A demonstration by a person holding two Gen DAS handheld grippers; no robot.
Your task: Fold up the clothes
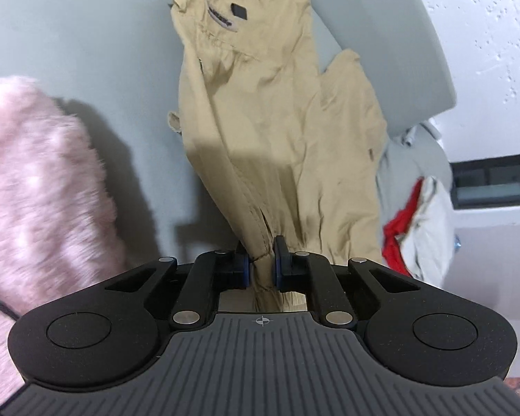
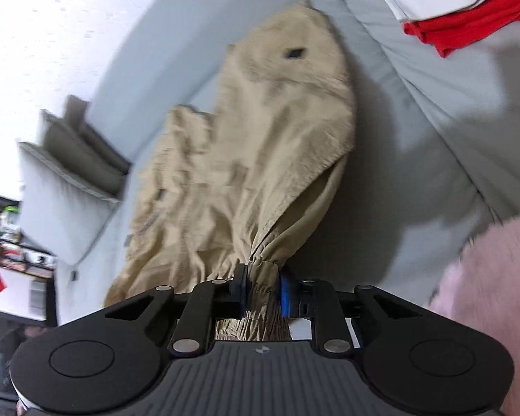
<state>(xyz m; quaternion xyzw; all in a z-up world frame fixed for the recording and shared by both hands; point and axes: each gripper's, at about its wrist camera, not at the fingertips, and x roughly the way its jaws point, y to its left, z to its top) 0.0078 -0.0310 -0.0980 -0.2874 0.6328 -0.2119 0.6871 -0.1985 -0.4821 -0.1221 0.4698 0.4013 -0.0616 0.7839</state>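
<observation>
Stage: early, no fold made | trousers (image 1: 280, 131) lie stretched lengthwise on sofa (image 1: 79, 34) | left claw (image 1: 261, 263) clamps one gathered cuff | right claw (image 2: 262, 286) clamps other cuff | remaining: fold trousers, then heaped clothes (image 1: 412, 208).

trousers (image 1: 277, 131) | tan, creased, gathered cuffs | stretched lengthwise over grey sofa (image 1: 86, 34) | each cuff pinched, raised off cushion | waistband at far end
</observation>
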